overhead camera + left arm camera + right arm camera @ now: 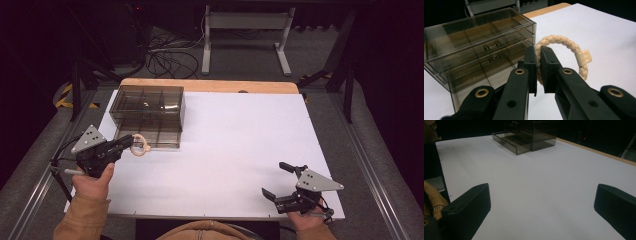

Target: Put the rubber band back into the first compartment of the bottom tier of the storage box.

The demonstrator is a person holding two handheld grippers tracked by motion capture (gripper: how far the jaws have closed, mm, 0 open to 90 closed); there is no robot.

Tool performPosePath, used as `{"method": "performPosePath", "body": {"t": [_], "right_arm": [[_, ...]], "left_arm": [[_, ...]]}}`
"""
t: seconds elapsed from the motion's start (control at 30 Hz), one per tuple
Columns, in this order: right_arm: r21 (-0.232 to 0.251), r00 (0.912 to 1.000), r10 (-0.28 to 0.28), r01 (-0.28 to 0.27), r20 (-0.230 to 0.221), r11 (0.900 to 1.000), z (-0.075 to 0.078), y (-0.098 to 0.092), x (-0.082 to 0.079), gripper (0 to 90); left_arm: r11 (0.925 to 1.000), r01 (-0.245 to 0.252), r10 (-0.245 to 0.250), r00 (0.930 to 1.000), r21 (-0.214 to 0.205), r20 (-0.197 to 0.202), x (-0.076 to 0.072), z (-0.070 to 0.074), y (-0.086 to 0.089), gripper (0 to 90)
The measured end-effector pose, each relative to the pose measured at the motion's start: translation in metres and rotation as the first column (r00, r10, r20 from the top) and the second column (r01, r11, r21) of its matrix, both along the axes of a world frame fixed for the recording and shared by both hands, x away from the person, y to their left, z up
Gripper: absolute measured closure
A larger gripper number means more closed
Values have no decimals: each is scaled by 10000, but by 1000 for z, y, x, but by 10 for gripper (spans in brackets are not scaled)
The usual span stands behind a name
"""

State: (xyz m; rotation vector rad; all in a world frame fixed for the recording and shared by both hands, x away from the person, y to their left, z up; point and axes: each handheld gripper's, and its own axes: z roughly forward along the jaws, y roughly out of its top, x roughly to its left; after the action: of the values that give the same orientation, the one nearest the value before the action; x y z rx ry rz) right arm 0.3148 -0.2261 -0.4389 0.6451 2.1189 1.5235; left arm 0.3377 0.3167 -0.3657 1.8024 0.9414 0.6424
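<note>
Bracelet (564, 47) of braided cream rope hangs pinched in the left claw (538, 62); the two black jaws press on the left side of its loop, and the rest stands free above the white surface (604, 32), just beside the front of the smoky clear drawer box (474, 50); in the high view the bracelet (140, 145) sits at the tip of the left claw (131, 141), near the box's front right corner (172, 137). It looks light and soft, a cord that will bend and sag rather than hold a stiff ring; the weave gives good friction, so slipping seems unlikely; the pale clasp band (584, 58) is probably the stiffest part, yet a pinch across the braid, as now, should serve well. One drawer (509, 143) of the box is pulled out, seen from the right gripper view. Right claw (281, 180) rests well apart at the surface's near right; its jaws stand spread wide with nothing between them.
</note>
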Motion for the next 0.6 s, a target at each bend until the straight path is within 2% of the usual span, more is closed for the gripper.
{"method": "performPosePath", "body": {"t": [0.6], "right_arm": [[-4, 10000, -9, 9, -16, 10000, 0, 0, 0, 12]], "left_arm": [[9988, -467, 470, 9988, 139, -162, 21, 3, 5, 841]]}}
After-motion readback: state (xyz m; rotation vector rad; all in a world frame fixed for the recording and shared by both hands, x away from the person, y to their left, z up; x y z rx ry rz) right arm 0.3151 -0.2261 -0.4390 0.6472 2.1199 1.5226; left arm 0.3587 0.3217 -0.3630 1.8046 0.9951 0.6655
